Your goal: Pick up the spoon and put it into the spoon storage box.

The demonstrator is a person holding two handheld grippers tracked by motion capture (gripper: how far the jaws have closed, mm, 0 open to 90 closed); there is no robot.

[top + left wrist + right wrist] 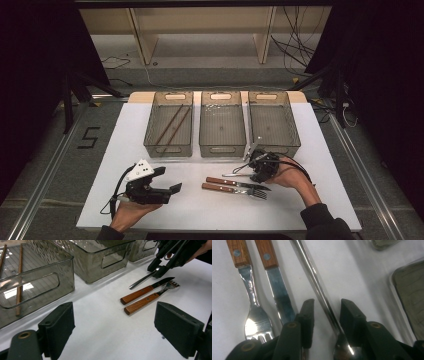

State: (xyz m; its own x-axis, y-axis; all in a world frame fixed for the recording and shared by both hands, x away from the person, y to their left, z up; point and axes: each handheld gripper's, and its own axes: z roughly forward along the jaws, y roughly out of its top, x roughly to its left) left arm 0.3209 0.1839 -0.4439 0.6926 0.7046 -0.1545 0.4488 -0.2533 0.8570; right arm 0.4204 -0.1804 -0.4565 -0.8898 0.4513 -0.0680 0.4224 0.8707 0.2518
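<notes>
Along the far edge of the white table (150, 200) stand three smoke-grey, see-through plastic bins w/ ribbed floors and slot handles. Left bin (170, 125) holds two thin brown chopsticks (172, 127) lying diagonally; middle bin (222, 125) and right bin (274, 122) show nothing inside.

Task item — an all-metal spoon (317, 285), slim polished handle, bowl end near the camera in the right gripper view. It lies flat on the table just in front of the right bin, beside a knife (278, 293) and a fork (253, 312); both have reddish wood handles w/ a metal rivet and bright steel working ends.

Right gripper (327, 307): black jaws straddle the spoon's neck, one per side, a gap visible at each pad — not yet pressing, so no grip. Left gripper (115, 330): jaws spread wide apart, nothing between them, resting low over bare table near the person's left hand (127, 210). Pads are matte black, blocky, w/ brass-coloured pivot pins.
</notes>
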